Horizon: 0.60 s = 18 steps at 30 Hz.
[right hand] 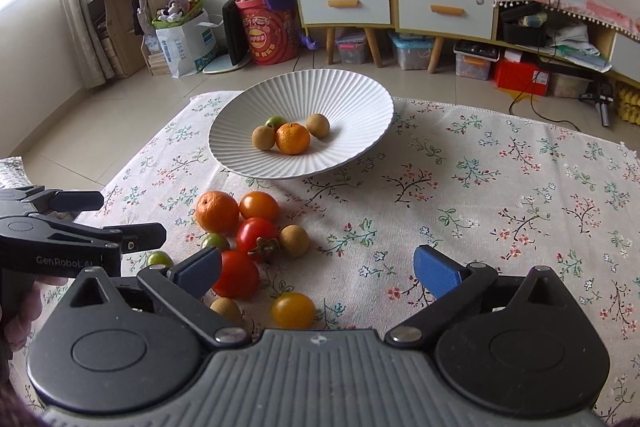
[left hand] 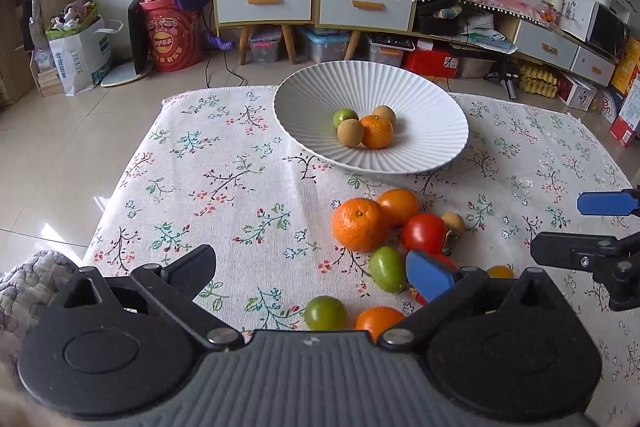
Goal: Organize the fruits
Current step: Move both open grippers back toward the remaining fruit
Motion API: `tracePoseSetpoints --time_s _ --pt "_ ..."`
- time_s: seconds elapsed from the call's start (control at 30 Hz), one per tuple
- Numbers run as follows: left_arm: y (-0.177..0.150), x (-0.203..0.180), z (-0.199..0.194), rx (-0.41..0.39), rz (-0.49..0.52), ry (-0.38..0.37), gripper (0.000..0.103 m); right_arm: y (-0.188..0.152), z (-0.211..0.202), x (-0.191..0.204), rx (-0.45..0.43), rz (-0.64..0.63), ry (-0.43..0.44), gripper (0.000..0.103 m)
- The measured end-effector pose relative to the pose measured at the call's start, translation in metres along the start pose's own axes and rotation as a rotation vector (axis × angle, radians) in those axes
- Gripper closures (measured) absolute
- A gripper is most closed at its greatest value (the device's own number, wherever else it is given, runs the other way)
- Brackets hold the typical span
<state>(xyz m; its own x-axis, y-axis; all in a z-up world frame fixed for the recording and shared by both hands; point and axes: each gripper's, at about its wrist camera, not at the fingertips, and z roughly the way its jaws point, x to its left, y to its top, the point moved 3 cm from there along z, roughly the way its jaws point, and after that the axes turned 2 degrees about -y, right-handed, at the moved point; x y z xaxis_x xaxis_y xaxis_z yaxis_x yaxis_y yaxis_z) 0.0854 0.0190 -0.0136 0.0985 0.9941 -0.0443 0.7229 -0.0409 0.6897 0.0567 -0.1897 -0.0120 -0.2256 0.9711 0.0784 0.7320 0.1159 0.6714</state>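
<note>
Bowl [left hand: 304, 95] holds one orange, one lime, two longans.

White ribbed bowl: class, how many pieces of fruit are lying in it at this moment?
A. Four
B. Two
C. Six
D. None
A: the white ribbed bowl holds a mandarin, a green fruit and two tan round fruits; the remaining fruit lies on the floral tablecloth.
</note>
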Motion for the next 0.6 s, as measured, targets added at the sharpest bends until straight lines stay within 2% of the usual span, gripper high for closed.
tracePoseSetpoints --time_s 0.4,0.6 --pt "-0.026 0.012 -0.02 -0.002 0.009 -0.04 0.009 -0.031 -0.005 0.003 0.03 -0.053 0.034 0.001" --pt "-0.036 0.017 -0.021 -0.002 0.019 -0.074 0.009 -0.039 -0.006 0.004 0.003 -0.076 0.038 0.001"
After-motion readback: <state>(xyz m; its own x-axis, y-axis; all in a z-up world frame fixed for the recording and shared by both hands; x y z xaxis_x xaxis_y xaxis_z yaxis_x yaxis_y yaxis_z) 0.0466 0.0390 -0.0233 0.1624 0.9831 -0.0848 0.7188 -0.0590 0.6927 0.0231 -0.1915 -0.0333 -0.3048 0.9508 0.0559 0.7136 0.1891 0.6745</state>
